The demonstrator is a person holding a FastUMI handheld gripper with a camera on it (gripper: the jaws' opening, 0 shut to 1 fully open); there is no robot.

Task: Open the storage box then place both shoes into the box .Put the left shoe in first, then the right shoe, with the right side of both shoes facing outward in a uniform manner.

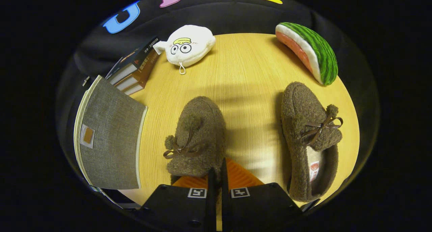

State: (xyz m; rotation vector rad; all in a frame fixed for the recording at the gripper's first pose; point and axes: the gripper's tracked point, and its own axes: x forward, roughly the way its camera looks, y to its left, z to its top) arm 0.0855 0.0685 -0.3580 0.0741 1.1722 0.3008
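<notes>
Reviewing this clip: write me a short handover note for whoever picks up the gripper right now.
Gripper: fingers nearly closed together at the heel of the near shoe; whether they pinch its rim is hard to tell.
Second shoe lies beside it on the table, opening visible, apart from the fingers.
Storage box stands beside the near shoe, on the side away from the second shoe, lid still closed.
Done: nothing placed yet.
Left: open the box, put in the left shoe, then the right, right sides facing outward.
</notes>
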